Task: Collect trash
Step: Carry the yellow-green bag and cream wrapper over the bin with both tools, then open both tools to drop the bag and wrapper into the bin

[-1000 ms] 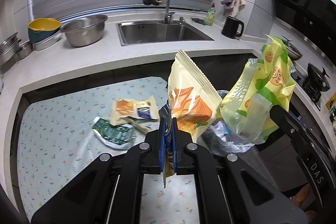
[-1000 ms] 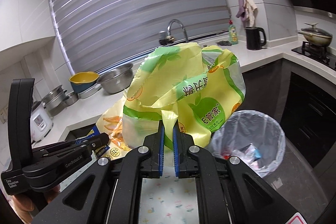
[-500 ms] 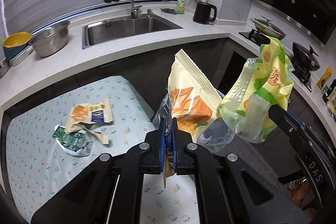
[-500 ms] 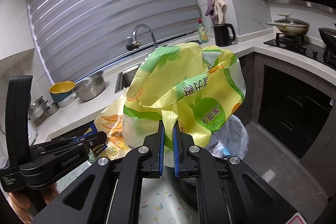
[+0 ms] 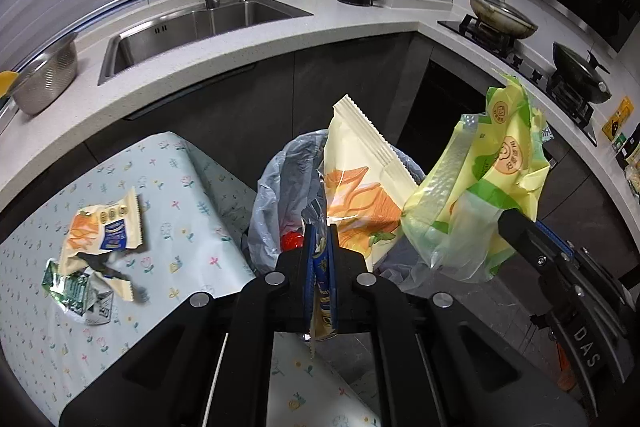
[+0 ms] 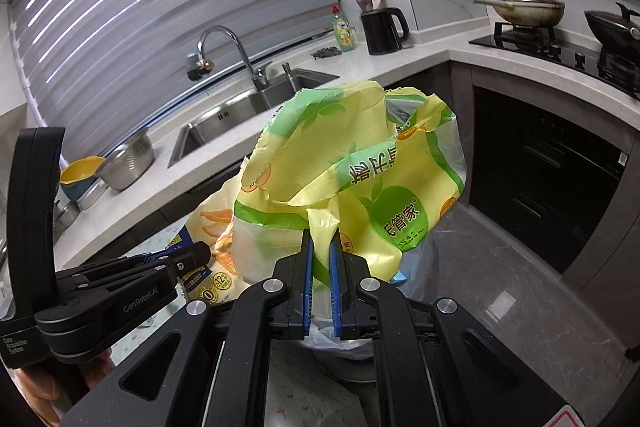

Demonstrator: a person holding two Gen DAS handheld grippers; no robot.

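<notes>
Bottom centre of the left wrist view: left gripper (image 5: 319, 251) clamped on a cream and orange snack wrapper (image 5: 360, 183), now hanging over the lined trash bin (image 5: 288, 183), which lay off to the right a second ago. Right of it, right gripper (image 6: 320, 259) pinching a yellow-green plastic bag (image 6: 360, 183), also nearer the bin, probably above its rim. Drop looks imminent. Farther left, two crumpled wrappers (image 5: 96, 247) left on the floral tablecloth (image 5: 192, 187). Beyond, sink (image 5: 192, 27) shifted toward upper left.
</notes>
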